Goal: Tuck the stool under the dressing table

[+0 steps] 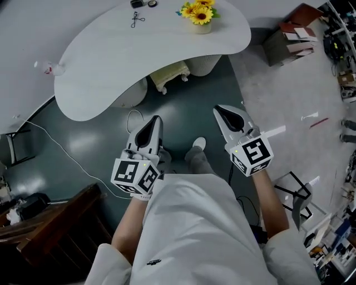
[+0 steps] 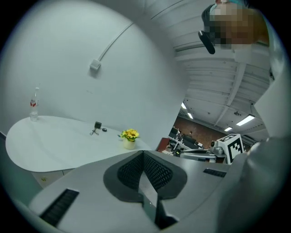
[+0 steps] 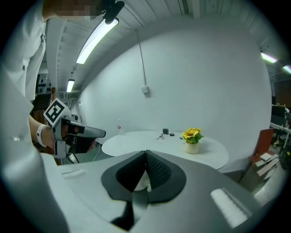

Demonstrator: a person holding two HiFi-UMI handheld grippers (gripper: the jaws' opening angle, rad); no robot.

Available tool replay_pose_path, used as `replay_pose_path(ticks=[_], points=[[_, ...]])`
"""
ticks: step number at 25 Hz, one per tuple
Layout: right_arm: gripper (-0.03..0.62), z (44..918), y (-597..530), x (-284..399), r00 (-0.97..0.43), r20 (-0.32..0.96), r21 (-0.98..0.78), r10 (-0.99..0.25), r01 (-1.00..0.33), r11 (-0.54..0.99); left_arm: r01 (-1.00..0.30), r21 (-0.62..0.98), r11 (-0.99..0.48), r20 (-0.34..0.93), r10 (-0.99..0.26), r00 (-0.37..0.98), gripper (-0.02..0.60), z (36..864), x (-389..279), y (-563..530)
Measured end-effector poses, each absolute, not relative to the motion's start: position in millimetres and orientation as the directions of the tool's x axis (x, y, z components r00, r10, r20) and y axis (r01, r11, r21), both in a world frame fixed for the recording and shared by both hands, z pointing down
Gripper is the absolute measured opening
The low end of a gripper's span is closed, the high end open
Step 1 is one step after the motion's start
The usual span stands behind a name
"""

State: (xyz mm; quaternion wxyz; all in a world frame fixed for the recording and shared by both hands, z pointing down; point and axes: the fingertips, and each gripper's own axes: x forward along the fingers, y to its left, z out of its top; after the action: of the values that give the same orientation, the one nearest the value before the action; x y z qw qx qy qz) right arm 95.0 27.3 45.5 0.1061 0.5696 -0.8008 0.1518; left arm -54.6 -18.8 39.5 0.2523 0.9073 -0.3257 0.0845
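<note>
- My left gripper [image 1: 157,120] was shut, its jaws pressed together with nothing between them.
- My right gripper [image 1: 221,112] was the same: jaws closed on each other and empty.
- I held both in front of my body, side by side and apart, both tipped a little downward and pointing toward the dressing table.
- The stool [image 1: 169,75] stood on the dark green floor [image 1: 189,111] ahead of me, at the inward curve of the white tabletop [image 1: 105,67].
- Its far part sat beneath the tabletop edge, while its near side and curved cream legs stuck out onto the floor.
- In the head view the stool lay ahead of the gap between my two grippers, a little nearer the left one's line, and well apart from both jaws.
- Neither gripper touched the stool or the tabletop.
- A pot of yellow flowers [image 1: 200,14] stood on the tabletop near its right end, beyond the stool.
- A small bottle [image 1: 49,68] stood at the tabletop's left end, and a few small dark items [image 1: 137,19] lay near its far edge.
- A white cable [image 1: 55,146] ran across the floor to my left.
</note>
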Motion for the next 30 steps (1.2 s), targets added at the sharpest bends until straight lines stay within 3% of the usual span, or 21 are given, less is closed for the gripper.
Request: replay_pose_path(ticks=[13,20,30], points=[[0.011,-42,94,123,-0.229,0.233,0.011,-0.945,-0.971,0.238,-0.603,0.313,-0.733,0.215,-0.564,0.797,0.009,-52,-42,8],[0.011,-64,124,146,-0.142,0.163,0.0,-0.976,-0.99,0.143,-0.6,0.287,-0.747,0.187,-0.571,0.8,0.009,-66,-39,24],[0.011,-65,134,144,-0.132,0.141,-0.031,-0.981,-0.991,0.129,-0.59,0.298,-0.75,0.161,-0.57,0.806,0.009,-67,-29,39]])
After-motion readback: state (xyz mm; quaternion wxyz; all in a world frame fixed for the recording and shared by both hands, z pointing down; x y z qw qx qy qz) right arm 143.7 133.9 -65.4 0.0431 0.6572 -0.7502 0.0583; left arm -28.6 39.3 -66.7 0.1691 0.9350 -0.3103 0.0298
